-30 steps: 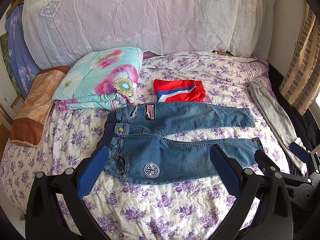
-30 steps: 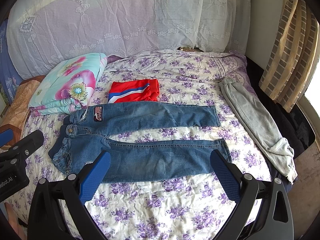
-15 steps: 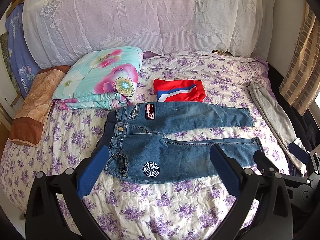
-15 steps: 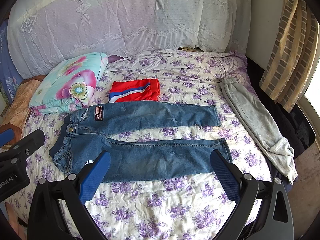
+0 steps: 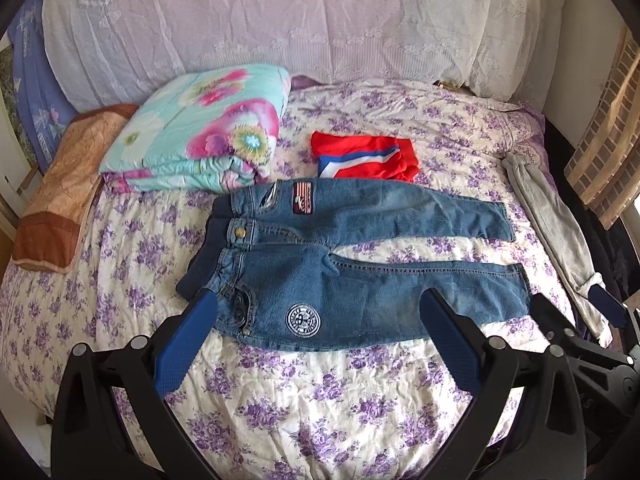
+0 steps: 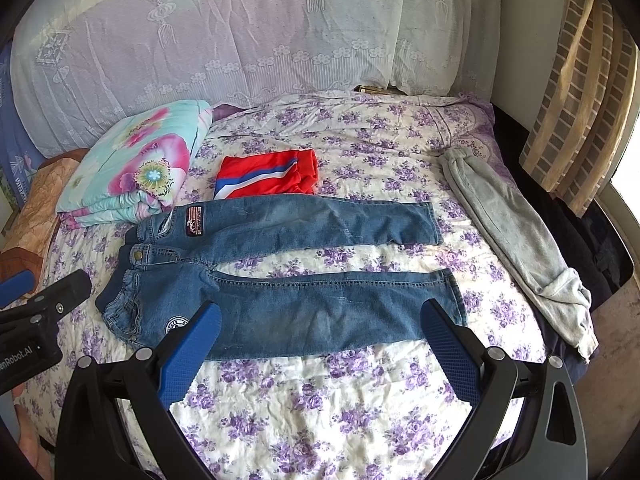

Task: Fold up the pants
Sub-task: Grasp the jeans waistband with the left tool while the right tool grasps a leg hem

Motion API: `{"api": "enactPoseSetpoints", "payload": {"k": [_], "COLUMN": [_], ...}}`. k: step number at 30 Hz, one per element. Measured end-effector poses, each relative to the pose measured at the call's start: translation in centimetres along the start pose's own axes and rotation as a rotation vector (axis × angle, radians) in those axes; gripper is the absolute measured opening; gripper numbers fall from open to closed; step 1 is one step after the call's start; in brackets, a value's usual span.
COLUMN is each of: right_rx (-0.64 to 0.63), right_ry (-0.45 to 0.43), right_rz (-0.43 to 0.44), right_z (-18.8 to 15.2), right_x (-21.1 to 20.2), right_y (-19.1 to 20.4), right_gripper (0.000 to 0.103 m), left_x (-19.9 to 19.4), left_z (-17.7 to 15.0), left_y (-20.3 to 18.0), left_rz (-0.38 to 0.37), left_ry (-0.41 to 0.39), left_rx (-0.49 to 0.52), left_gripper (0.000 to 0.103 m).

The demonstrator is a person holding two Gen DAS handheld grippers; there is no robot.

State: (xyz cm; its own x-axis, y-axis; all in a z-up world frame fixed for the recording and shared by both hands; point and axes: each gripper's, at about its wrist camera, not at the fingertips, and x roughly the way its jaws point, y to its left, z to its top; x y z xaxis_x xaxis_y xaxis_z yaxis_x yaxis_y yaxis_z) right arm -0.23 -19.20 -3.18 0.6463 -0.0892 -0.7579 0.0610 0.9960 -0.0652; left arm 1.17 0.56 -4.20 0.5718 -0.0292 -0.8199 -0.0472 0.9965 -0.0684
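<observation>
Both grippers nudged closer over jeans [image 5: 360, 280] (fingers spread wide, holding nothing).

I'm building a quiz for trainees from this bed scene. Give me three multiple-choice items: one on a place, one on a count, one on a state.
1. Where does the folded red garment lie?
A. Just beyond the jeans
B. On the floral quilt
C. Under the grey sweatpants

2. How many patches show on the jeans in the left wrist view?
A. None
B. Two
C. Five

3. How do the left gripper and right gripper stand?
A. Both shut on denim
B. One open, one shut
C. Both open, holding nothing

Answers: 1 A, it lies on the bed sheet past the far leg. 2 B, a striped patch near the waist and a round patch on the near leg. 3 C, both pairs of blue pads are spread apart with nothing between them.
</observation>
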Motion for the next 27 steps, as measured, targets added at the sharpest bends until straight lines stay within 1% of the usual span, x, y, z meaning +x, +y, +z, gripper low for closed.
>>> {"api": "enactPoseSetpoints", "payload": {"k": [2,4,6,8,11,13,16,18,19,20,21,22,23,24,25,26,27], "right_rx": [-0.003,-0.018,-0.029,-0.027,-0.034,-0.039,-0.040,-0.032,-0.026,-0.020,-0.015,-0.011,-0.006,0.000,0.006,0.014,0.023], "right_ry": [0.004,0.023,0.080,0.146,0.211,0.234,0.249,0.258,0.262,0.265,0.267,0.268,0.269,0.270,0.272,0.276,0.282], "right_rz": [0.003,-0.008,-0.031,-0.039,-0.050,-0.057,-0.068,-0.075,-0.079,-0.083,-0.086,-0.089,-0.091,-0.092,-0.089,-0.083,-0.073], "right_z": [-0.5,-1.2,-2.2,-3.2,-4.7,-5.3,-5.5,-5.5,-5.5,-5.4,-5.4,-5.3,-5.3,-5.3,-5.3,-5.4,-5.6], "right_x": [0.7,2.3,4.3,6.3,8.4,9.3,10.0,10.3,10.4,10.6,10.6,10.6,10.6,10.7,10.8,11.0,11.2], "right_y": [-0.5,-0.9,-1.2,-1.7,-2.1,-2.4,-2.8,-3.3,-3.6,-3.9,-4.1,-4.3,-4.5,-4.8,-5.0,-5.4,-5.7], "right_gripper": [0.100,0.100,0.100,0.100,0.100,0.100,0.100,0.100,0.100,0.100,0.100,0.100,0.100,0.100,0.100,0.100,0.100], "left_x": [2.7,6.0,9.2,12.5,16.9,19.2,21.7,23.2,24.1,24.8,25.1,25.1,24.9,24.3,23.8,23.6,23.2], "left_z": [-0.6,-1.8,-3.3,-4.9,-6.5,-7.0,-6.8,-6.1,-5.6,-5.2,-4.9,-4.6,-4.3,-4.3,-4.4,-4.7,-5.2], "left_y": [2.3,4.9,7.7,10.3,13.5,14.9,16.0,16.0,15.9,15.9,16.0,16.1,16.3,16.4,16.5,16.9,17.7], "left_rz": [0.009,0.018,0.047,0.059,0.025,-0.019,-0.099,-0.107,-0.091,-0.085,-0.087,-0.087,-0.103,-0.117,-0.107,-0.124,-0.148], "left_ry": [0.089,0.190,0.275,0.355,0.458,0.503,0.512,0.518,0.525,0.524,0.510,0.489,0.464,0.431,0.413,0.404,0.389], "left_rx": [-0.065,-0.141,-0.211,-0.272,-0.366,-0.432,-0.508,-0.511,-0.509,-0.513,-0.520,-0.525,-0.535,-0.542,-0.537,-0.550,-0.588], "left_gripper": [0.098,0.099,0.098,0.098,0.098,0.098,0.098,0.098,0.098,0.096,0.089,0.071,0.056,0.045,0.024,0.021,0.019]}}
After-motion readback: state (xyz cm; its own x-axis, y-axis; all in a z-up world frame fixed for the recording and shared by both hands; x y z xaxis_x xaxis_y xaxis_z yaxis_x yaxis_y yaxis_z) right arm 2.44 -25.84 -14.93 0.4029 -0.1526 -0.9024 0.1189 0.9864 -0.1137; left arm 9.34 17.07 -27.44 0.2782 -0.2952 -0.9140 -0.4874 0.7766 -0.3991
